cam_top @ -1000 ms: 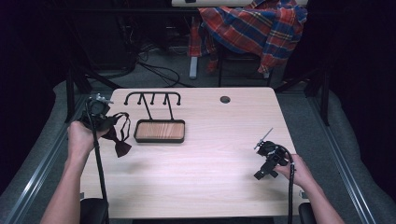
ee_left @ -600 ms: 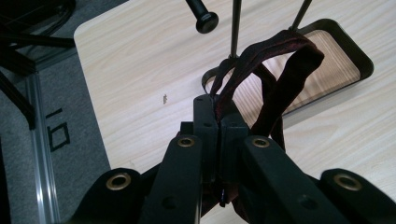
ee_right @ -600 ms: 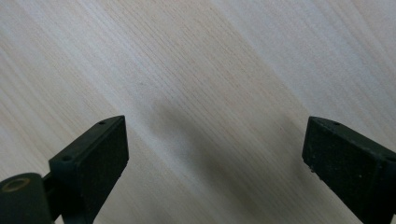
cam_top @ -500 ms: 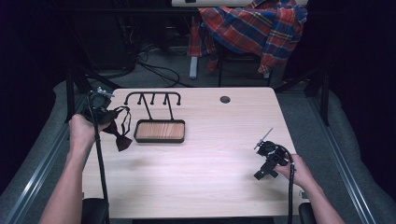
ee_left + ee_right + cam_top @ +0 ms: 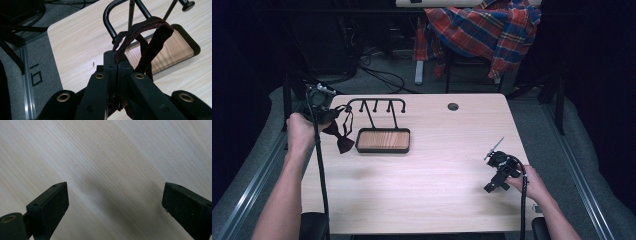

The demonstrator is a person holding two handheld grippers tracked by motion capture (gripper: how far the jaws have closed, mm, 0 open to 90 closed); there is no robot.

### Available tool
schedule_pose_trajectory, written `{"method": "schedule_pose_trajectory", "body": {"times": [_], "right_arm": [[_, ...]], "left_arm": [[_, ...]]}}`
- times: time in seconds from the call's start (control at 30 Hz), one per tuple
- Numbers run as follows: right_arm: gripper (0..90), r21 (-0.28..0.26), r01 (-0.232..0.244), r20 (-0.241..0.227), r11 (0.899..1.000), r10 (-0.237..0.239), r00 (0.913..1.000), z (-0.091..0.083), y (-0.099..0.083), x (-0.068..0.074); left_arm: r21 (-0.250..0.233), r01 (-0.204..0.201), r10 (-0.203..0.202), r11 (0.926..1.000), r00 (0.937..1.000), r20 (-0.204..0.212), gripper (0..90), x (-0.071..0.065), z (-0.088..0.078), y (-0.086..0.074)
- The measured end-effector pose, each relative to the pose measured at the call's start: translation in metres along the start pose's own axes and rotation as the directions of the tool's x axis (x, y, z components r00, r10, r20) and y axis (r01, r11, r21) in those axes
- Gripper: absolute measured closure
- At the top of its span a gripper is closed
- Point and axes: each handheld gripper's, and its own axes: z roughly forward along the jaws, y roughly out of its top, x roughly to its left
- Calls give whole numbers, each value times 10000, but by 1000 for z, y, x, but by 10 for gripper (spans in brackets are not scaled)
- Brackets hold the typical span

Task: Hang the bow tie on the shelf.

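1. High view: a pale wooden table (image 5: 412,200) held a black stand with a wooden tray (image 5: 383,140) near its far left. The left gripper (image 5: 328,116), held up at the table's left edge, carried a dark red bow tie (image 5: 343,142) dangling just beside the tray. The right gripper (image 5: 498,172) rested near the right edge.
2. Left gripper view: jaws were clamped together on the bow tie's strap (image 5: 140,32), which looped up near the stand's curved bar (image 5: 110,15).
3. Right gripper view: jaws stood wide apart, nothing between them, over bare table.

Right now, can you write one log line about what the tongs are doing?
left tongs: shut on bow tie strap, beside rack | bow tie: hanging over table | right tongs: open, nothing between them
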Motion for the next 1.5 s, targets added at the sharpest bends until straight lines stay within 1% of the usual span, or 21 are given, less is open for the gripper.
{"method": "schedule_pose_trajectory", "body": {"times": [0.1,0.27,0.5,0.53,0.57,0.6,0.7,0.87,1.1,1.13,1.2,1.43,1.5], "right_arm": [[68,-90,-106,-23,9999,106,9999,1,-1,1],[69,-76,-87,-29,9999,86,10000,1,0,1],[69,-75,-79,-35,9999,79,10000,1,0,1],[69,-70,-79,-36,9999,79,10000,1,0,1],[69,-198,-181,-60,9996,180,9998,2,-1,1],[69,-70,-70,-15,10000,70,10000,1,0,1],[69,-65,-68,-31,10000,68,10000,1,0,1],[69,-75,-81,-43,9999,81,10000,1,0,1],[69,-72,-84,-55,9999,84,9999,2,0,1],[69,-117,-130,-133,9998,129,9998,2,0,2],[68,-183,-175,-75,9997,173,9998,3,-1,2],[69,-82,-103,-60,9999,102,9999,2,0,2],[69,-80,-101,-58,9999,100,9999,2,0,2]], "left_arm": [[41,-36,36,10000,10000,-47,881,1,3,4],[237,-9,12,9997,9999,-139,881,4,11,7],[469,143,-130,9988,9995,-283,881,9,22,9],[558,145,-129,9983,9995,-292,881,10,24,9],[570,176,-159,9982,9994,-300,881,11,26,9],[607,199,-181,9980,9994,-306,881,12,27,9],[656,352,-331,9972,9989,-318,881,14,33,8],[824,399,-370,9958,9987,-362,881,16,40,8],[806,449,-414,9957,9982,-443,881,15,47,9],[810,461,-428,9957,9982,-422,881,15,47,9],[799,473,-438,9957,9980,-447,881,15,49,10],[725,501,-464,9961,9976,-520,881,13,54,10],[676,579,-544,9960,9971,-526,880,13,55,10]]}}
